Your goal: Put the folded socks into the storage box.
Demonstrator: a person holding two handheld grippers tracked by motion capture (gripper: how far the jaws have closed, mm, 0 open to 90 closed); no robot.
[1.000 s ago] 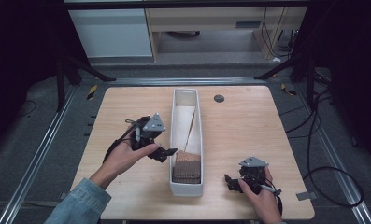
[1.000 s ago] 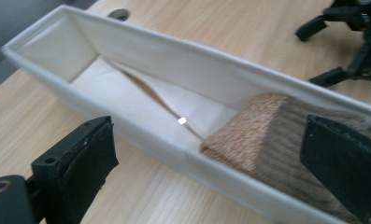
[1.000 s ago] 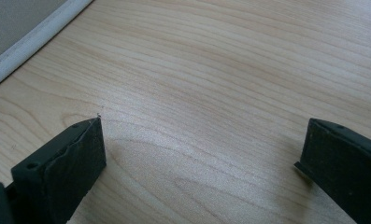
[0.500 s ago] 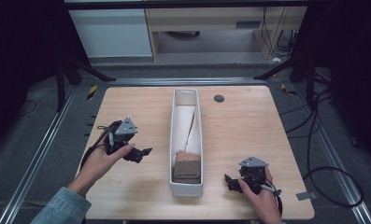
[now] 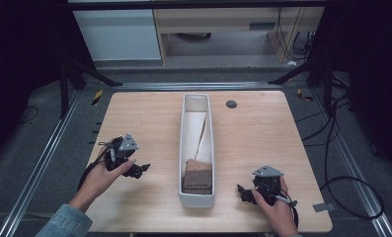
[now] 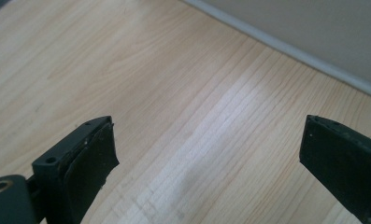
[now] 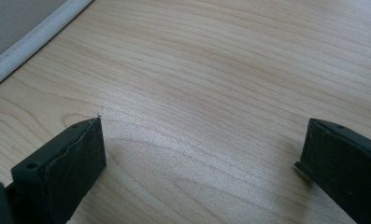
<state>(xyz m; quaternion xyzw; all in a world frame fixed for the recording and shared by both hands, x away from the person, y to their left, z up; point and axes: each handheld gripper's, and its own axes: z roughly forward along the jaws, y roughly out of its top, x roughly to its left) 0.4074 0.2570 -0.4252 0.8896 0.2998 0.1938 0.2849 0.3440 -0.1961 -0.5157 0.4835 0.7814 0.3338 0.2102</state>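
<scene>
Nearest the person, the right gripper (image 5: 245, 193) rests low on the pale wooden table (image 5: 262, 128), held in the right hand (image 5: 277, 210) near the front right corner. Its two black jaws point toward the long white rectangular bin (image 5: 197, 197) and stand wide apart with nothing between them; in the right gripper view (image 7: 197, 158) bare wood grain lies between the jaws, and the bin's white base edge (image 7: 33, 39) crosses the upper left corner.

A little farther in, on the other side of the bin, the left gripper (image 5: 139, 170) sits in the left hand (image 5: 102, 177), a denim sleeve (image 5: 67, 224) showing at the frame's bottom. Its jaws are also spread wide and empty, aimed at the bin's side; the left gripper view (image 6: 206, 163) shows plain tabletop between them and the bin's grey-white wall (image 6: 314, 32) beyond.

Inside the bin, the brown textured woven block (image 5: 198, 176) lies at the near end, well apart from both grippers. Behind it, folded cream paper sheets (image 5: 196, 131) lean along the bin's middle.

Farther back, a small dark round disc (image 5: 231, 104) sits on the table near the far edge.
</scene>
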